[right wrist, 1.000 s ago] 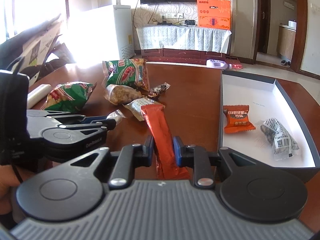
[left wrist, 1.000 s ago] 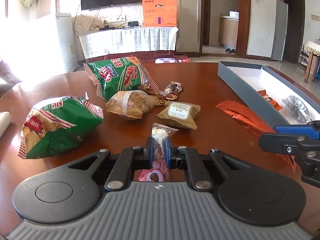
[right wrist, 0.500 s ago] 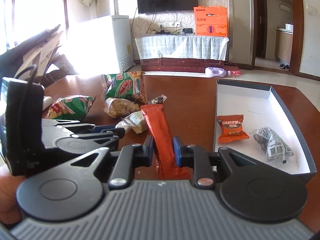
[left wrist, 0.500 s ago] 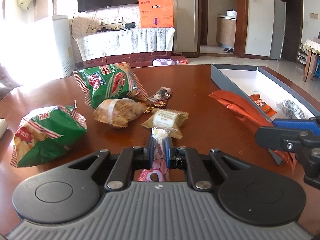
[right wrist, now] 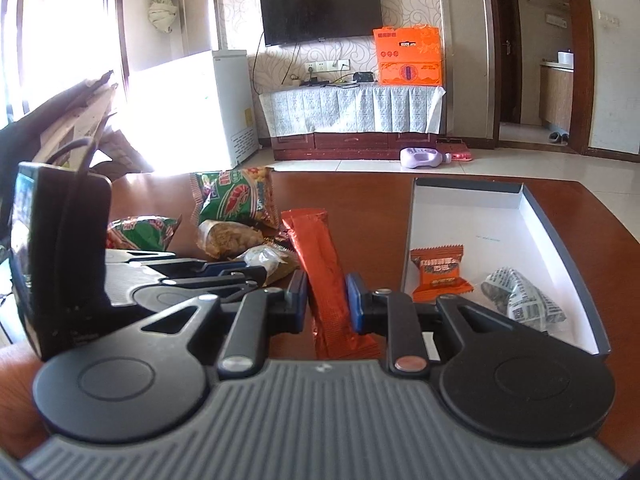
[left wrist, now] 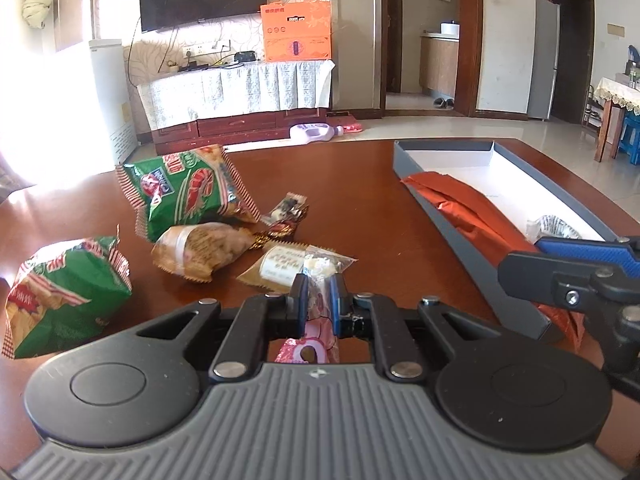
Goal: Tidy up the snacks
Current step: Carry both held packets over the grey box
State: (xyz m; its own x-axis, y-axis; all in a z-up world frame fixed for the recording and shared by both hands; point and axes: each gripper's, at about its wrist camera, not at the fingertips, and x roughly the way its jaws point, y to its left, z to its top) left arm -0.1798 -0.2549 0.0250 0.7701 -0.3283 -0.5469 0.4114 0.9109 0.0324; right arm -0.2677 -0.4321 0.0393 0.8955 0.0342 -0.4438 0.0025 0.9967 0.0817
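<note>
1. The lower end of the pink snack packet (left wrist: 318, 312) disappears behind the body of the left gripper (left wrist: 318, 300).
2. The long orange wrapper (right wrist: 326, 276) has its near end hidden under the right gripper (right wrist: 327, 300).
3. The grey box (left wrist: 472, 256) has its near corner blocked by the right gripper's finger in the left wrist view.
4. Print on the green snack bags (left wrist: 188, 188) is too small to read.
5. The window area at left is washed out by glare.

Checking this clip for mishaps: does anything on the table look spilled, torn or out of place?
Nothing stands out. The loose snacks, like the green shrimp-chip bag, lie sealed on the wooden table. The left gripper holds a small clear-and-pink packet, and the right gripper holds a long orange packet beside the grey box.
</note>
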